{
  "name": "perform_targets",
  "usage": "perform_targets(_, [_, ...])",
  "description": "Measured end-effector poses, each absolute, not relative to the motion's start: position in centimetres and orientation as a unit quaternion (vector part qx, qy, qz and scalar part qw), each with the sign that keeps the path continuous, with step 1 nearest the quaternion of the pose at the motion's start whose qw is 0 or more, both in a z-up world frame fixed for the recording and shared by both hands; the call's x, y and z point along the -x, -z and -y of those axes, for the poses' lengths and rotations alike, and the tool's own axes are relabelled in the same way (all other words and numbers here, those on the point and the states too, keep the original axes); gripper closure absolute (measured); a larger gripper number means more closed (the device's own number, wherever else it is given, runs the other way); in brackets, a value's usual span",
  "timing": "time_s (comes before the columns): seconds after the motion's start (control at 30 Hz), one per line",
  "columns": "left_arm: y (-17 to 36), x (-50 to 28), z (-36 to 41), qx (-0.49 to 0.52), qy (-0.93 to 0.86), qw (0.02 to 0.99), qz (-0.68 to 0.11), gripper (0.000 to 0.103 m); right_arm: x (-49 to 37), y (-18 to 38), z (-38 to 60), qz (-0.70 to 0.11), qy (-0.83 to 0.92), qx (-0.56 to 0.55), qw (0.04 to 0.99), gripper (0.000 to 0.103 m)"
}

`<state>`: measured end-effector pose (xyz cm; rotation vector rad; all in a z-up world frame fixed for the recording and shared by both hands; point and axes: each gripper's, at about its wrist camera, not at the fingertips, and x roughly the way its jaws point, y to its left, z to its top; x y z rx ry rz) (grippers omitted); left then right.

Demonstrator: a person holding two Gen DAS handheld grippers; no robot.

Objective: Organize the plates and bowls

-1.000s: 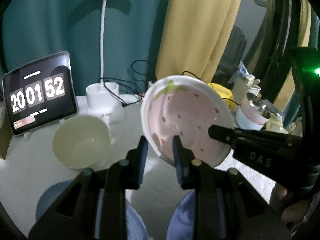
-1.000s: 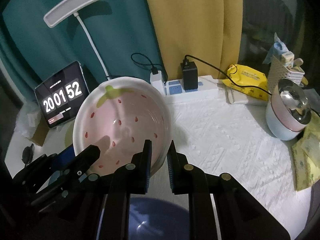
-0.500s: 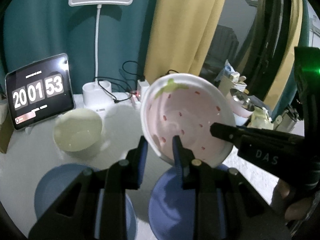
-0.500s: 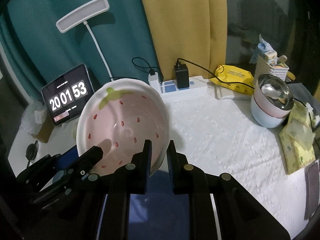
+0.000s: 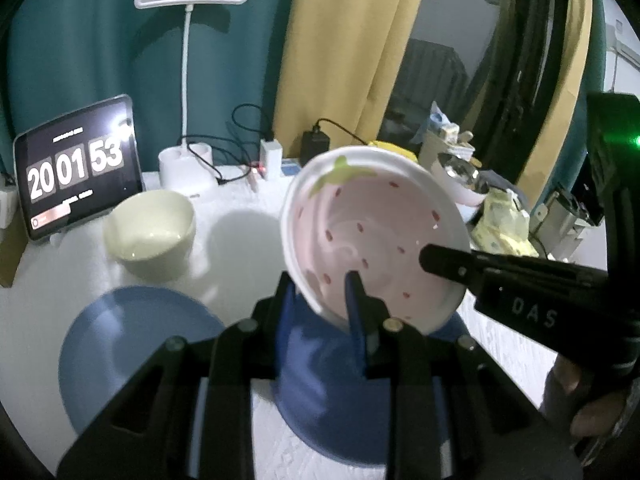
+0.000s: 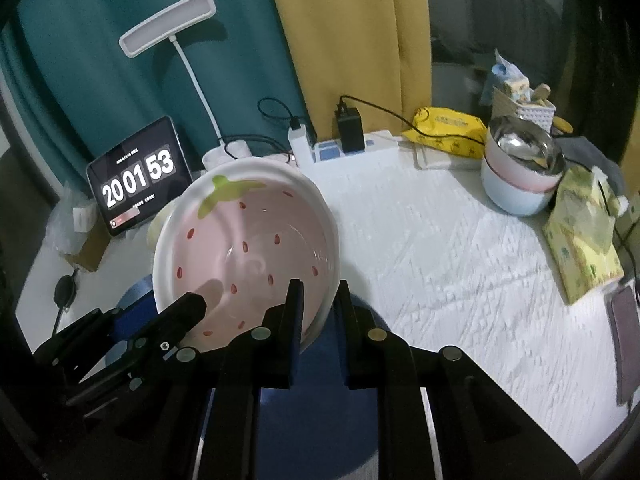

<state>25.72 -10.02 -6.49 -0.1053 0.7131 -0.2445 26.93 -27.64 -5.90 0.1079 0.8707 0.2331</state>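
Between my two grippers hangs the strawberry bowl (image 5: 376,236), tilted so its pink inside faces both cameras. Closest to me, my left gripper (image 5: 320,300) is clamped narrow on the bowl's near rim, one finger inside the bowl and one behind its wall. My right gripper (image 6: 318,304) pinches the rim the same way on the opposite side, jaws nearly together with the white edge between them; from the left wrist view its black finger reaches in from the right, and a bit of my hand (image 5: 592,412) shows beneath it.

Directly under the held bowl sits a blue plate (image 5: 320,396), partly hidden by my fingers. Just left of my left gripper lies a second blue plate (image 5: 132,356), flat on the white table (image 6: 440,248). Beyond that plate, still to the left, a pale green bowl (image 5: 150,230) stands upright; I think it holds nothing, though the picture is blurred there.

Farther back and left, a tablet clock (image 5: 76,168) leans at the table's edge, with a white desk lamp (image 5: 188,40) beside it. Behind the held bowl lies a power strip (image 6: 348,144) with chargers plugged in. Off to the far right of my right gripper stands a pink and blue pot (image 6: 520,176) with a metal spoon in it, beside a yellow packet (image 6: 448,128).
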Motion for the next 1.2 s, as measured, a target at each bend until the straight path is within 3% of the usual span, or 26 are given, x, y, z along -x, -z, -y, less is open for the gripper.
perform_targets(0.77, [10.2, -22.6, 11.6, 0.031, 0.123, 0.911, -0.392, 0.077, -23.4, 10.2, 29.0, -0.459, -0.094, -0.089, 0.879, 0.087])
perform_targets(1.2, [11.6, -22.6, 11.9, 0.017, 0.121, 0.902, -0.414, 0.075, -23.0, 11.8, 28.4, -0.469, -0.086, -0.056, 0.877, 0.087])
